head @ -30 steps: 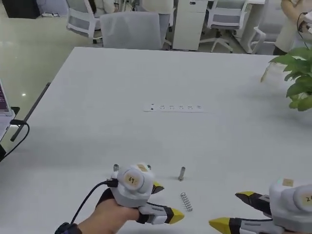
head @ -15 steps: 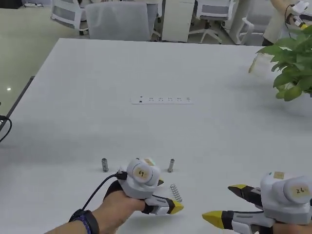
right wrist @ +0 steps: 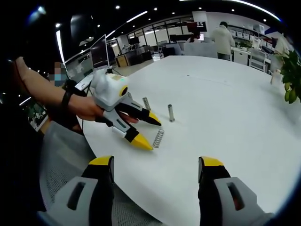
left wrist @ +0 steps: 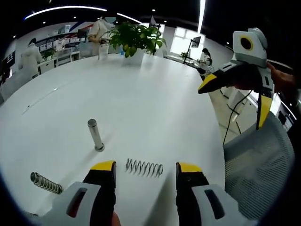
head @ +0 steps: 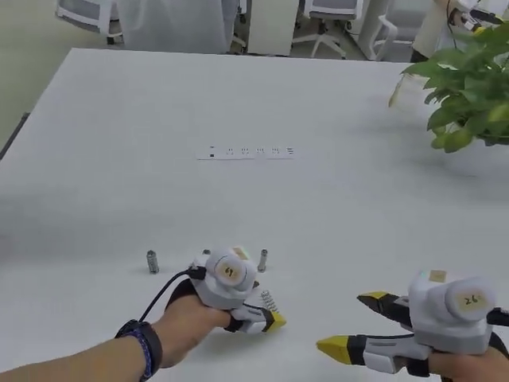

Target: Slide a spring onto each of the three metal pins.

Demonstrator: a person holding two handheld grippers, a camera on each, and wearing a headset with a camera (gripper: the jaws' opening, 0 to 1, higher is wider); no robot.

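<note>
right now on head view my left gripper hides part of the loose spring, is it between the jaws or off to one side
observer: the left gripper view puts the spring flat on the table in the gap at the tips of the left gripper. The jaws are open and it looks to touch neither.
operator: any pin done already
observer: the right gripper view shows a pin wrapped in coils along its length, standing just beyond the left gripper's body.

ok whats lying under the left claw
A loose spring lies on the table between the tips of the open left claw; the table beneath its body is hidden.
</note>
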